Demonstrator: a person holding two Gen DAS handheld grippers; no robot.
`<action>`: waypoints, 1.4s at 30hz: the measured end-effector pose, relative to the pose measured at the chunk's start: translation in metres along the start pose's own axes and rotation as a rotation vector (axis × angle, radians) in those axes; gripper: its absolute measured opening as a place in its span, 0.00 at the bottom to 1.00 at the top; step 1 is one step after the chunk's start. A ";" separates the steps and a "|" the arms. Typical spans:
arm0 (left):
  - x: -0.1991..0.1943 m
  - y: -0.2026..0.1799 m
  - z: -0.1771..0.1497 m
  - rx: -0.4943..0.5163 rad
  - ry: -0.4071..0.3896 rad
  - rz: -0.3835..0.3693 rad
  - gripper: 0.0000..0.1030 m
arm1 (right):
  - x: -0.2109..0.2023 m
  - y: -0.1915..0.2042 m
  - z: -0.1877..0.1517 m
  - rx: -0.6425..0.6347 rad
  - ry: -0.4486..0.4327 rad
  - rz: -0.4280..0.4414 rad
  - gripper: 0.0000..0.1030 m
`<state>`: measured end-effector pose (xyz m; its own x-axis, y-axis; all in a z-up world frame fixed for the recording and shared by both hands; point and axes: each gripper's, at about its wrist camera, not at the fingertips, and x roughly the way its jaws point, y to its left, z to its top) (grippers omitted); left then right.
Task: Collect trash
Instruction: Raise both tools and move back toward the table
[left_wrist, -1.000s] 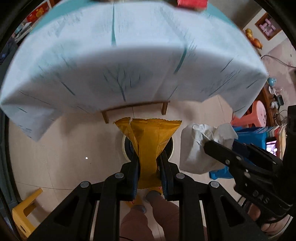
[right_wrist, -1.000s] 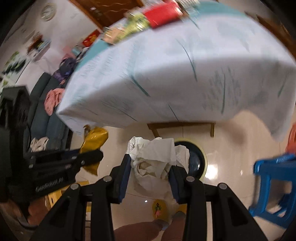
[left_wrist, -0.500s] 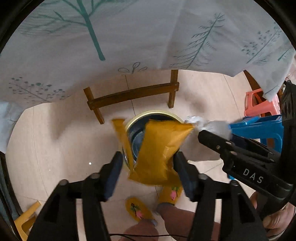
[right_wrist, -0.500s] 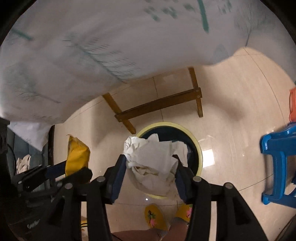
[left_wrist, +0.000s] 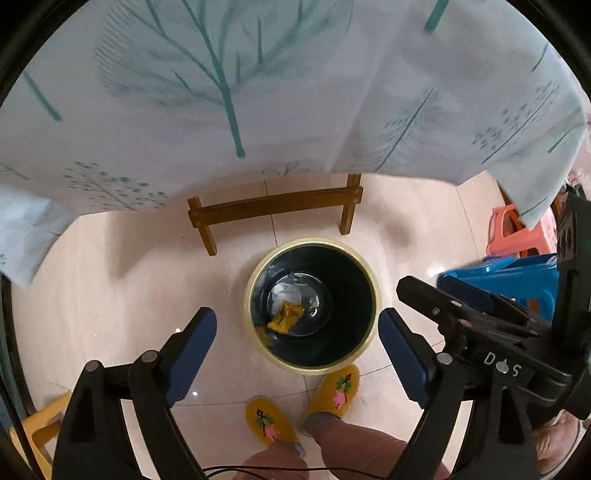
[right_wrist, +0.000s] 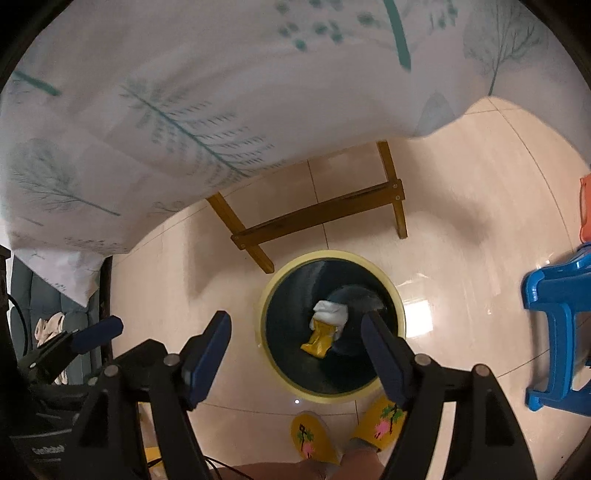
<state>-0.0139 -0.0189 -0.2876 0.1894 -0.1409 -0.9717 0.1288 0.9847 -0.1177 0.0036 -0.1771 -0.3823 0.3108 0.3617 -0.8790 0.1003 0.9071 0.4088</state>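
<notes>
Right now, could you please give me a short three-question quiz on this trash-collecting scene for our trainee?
1. True or false: the yellow wrapper lies inside the bin.
2. What white item lies with it? A) crumpled tissue B) cup C) sock
3. Fill in: the left gripper and right gripper hold ____ between their fingers.

Key: 1 true; 2 A; 3 nothing, both stand open above the bin, their jaws having just been opening.
</notes>
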 end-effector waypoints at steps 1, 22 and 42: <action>-0.008 -0.001 0.001 -0.005 -0.002 -0.002 0.86 | -0.007 0.002 0.000 -0.002 -0.003 0.003 0.71; -0.258 -0.012 0.047 -0.020 -0.207 -0.034 0.86 | -0.238 0.108 0.025 -0.254 -0.123 0.077 0.71; -0.343 0.019 0.083 -0.079 -0.383 0.067 0.86 | -0.303 0.165 0.093 -0.494 -0.262 0.061 0.71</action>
<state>0.0040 0.0393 0.0603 0.5465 -0.0898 -0.8326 0.0314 0.9957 -0.0868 0.0138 -0.1576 -0.0255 0.5330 0.4080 -0.7413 -0.3603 0.9021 0.2375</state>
